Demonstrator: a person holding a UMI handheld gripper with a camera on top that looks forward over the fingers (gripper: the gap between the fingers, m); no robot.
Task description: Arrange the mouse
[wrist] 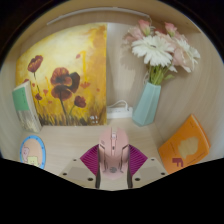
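Mouse (112,146): pale pink, upright, tail end nearest you.
Fingers (113,163): your purple pads grip its left and right sides.
Far: vase (147,104), painting (66,76).

It looked like a home desk corner, decorated rather than set up for work. A painting of red poppies (67,75) leaned against the pale wall, a light blue vase (147,103) of white and pink flowers (160,47) stood on the light tabletop (80,140).
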